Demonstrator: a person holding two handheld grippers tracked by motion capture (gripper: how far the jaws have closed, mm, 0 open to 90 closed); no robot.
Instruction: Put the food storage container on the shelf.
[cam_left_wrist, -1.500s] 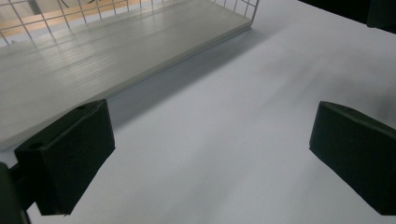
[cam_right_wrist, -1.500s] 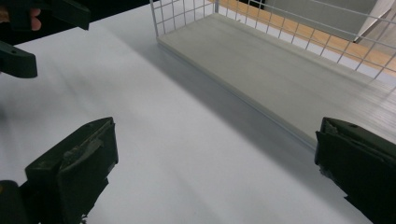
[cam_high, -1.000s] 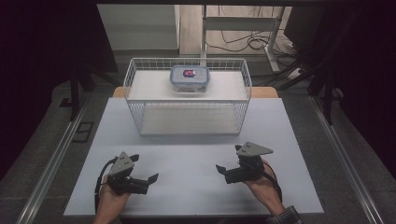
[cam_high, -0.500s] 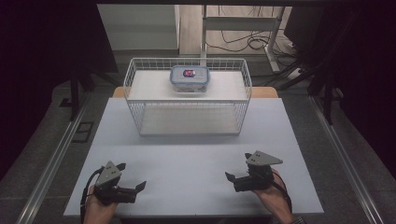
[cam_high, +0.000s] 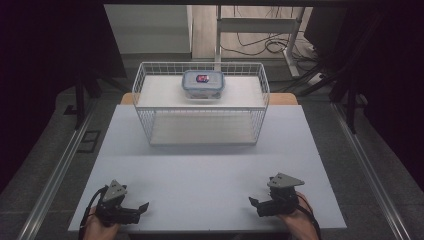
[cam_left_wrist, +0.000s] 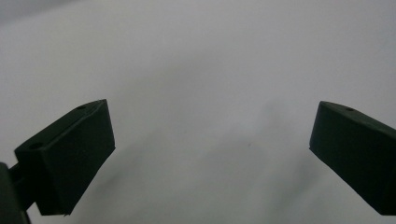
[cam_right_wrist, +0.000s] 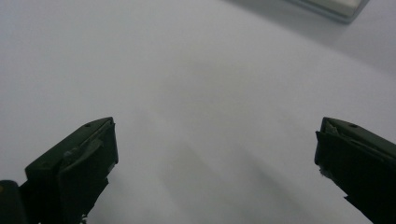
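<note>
A clear lidded food container (cam_high: 203, 83) with something red and dark inside rests in the far half of a white wire basket (cam_high: 145, 107) at the table's back. My left gripper (cam_high: 141, 209) sits low at the front left corner of the white table (cam_high: 210, 160), open and empty; its own view shows wide-apart jaws (cam_left_wrist: 212, 154) over bare tabletop. At the front right my right gripper (cam_high: 255, 205) is also open and empty, jaws spread (cam_right_wrist: 215, 163) above the white surface. Both are far from the basket.
The basket's base corner (cam_right_wrist: 336, 7) shows at the top of the right gripper view. Metal rails (cam_high: 55, 175) run along both sides of the table. A desk frame and cables (cam_high: 260, 35) stand beyond the far edge.
Both grippers have drawn back toward the front edge of the table and apart, the left one toward the front left corner. Basket and container have not moved.
</note>
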